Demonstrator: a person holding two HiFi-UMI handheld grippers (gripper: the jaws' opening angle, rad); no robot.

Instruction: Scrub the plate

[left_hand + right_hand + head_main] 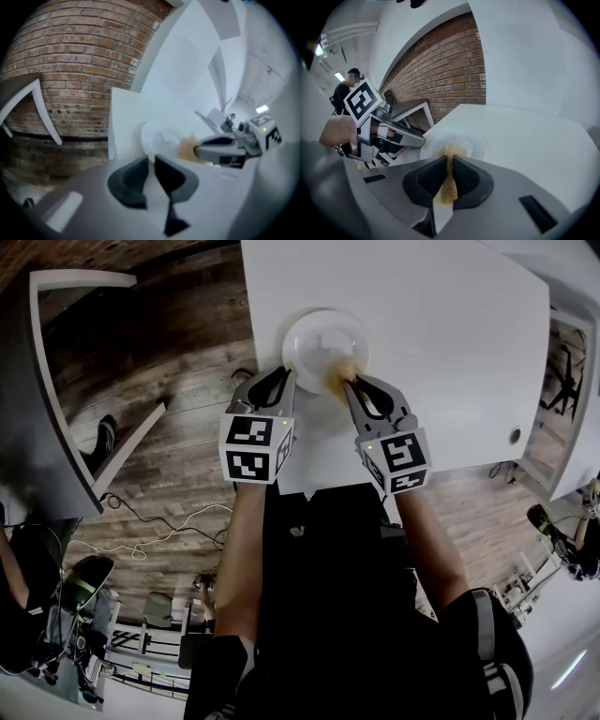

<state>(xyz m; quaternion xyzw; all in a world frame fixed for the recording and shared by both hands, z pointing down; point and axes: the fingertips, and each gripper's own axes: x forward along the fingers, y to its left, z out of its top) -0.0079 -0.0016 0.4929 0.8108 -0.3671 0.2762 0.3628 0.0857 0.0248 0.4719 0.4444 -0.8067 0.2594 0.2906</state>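
The white plate (314, 338) lies at the near edge of the white surface (441, 324), with its rim pinched between the left gripper's (287, 371) narrow fingers. The right gripper's (351, 381) fingers clamp a tan scouring pad (343, 368) that presses on the plate's right side. A plank floor (178, 409) spreads beside the plate's surface, and a brick wall (79, 51) stands beyond it.

Plate (319, 341) looked white, smooth, slightly glossy, ceramic-like. Scrub pad (451, 151) was tan, coarse, fibrous. Desk (441, 343) was white, smooth, matt. Left tongs (287, 373) and right tongs (351, 382) had smooth grey plastic shells with matt black pads (424, 180). Floor (178, 399) was worn wood planks; wall (70, 70) rough red brick.
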